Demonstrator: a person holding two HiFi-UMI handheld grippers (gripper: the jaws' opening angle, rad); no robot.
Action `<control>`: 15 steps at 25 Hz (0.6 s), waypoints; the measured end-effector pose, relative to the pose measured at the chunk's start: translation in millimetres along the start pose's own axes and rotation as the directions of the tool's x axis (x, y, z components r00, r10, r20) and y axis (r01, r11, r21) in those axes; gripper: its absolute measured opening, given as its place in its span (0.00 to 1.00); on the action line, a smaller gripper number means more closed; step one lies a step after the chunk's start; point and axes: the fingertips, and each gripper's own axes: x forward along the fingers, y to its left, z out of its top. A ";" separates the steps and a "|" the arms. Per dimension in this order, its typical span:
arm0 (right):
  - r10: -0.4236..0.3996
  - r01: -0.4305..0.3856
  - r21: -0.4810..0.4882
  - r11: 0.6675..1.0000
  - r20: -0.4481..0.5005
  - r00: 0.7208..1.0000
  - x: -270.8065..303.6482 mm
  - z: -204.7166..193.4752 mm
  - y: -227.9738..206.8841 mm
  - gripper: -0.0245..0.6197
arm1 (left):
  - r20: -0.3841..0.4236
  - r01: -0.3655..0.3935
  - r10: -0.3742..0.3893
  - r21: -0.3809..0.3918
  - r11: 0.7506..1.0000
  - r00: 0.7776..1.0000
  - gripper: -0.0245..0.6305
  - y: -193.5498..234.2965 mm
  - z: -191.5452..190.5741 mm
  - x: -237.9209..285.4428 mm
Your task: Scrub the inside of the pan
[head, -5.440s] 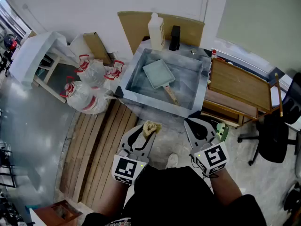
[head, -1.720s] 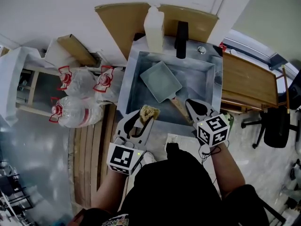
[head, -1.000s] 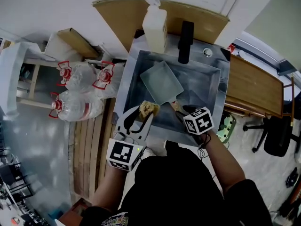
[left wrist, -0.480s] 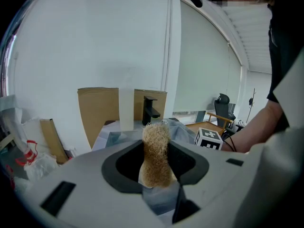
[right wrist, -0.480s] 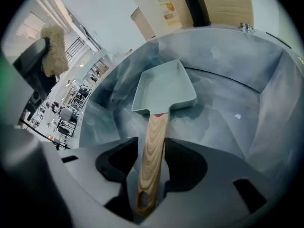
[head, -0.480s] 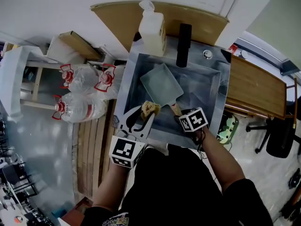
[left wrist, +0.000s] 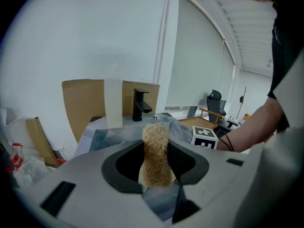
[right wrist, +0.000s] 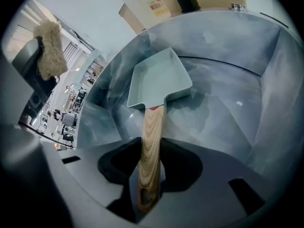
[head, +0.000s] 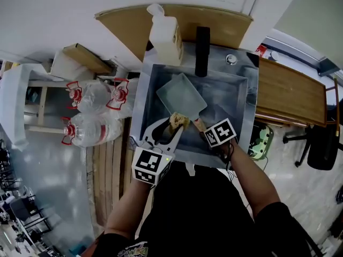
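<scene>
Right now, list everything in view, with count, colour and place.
sink: one, steel, centre.
pan: one, pale green with wooden handle, in sink.
sponge: one, tan, held over sink's near side.
faucet: one, black, behind sink.
bottle: one, white, left of faucet.
cardboard: one sheet, brown, against wall behind sink.
water jugs: three, clear with red handles, floor left of sink.
table: one, wooden, right of sink.
chair: one, black, far right.
slats: wooden, floor left of person.
left gripper: grey, shut on sponge.
right gripper: grey, in sink, jaws have just been closing, now on pan's handle.
arms: two, bare, bottom.
</scene>
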 end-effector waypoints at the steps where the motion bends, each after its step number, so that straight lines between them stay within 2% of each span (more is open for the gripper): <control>1: 0.002 -0.002 0.001 1.000 -0.001 1.000 0.2 -0.1 0.1 0.25 | -0.008 0.019 -0.019 -0.001 1.000 1.000 0.27 -1.0 -1.6 6.0; 7: 0.008 -0.008 0.007 1.000 -0.014 1.000 1.2 -0.7 -0.7 0.24 | -0.073 0.136 -0.135 0.018 0.990 0.988 0.27 -7.6 -10.4 50.3; 15: 0.024 -0.024 0.002 1.000 -0.024 0.999 1.5 -2.1 -1.5 0.24 | -0.176 0.273 -0.261 0.044 0.961 0.949 0.27 -19.7 -27.8 111.3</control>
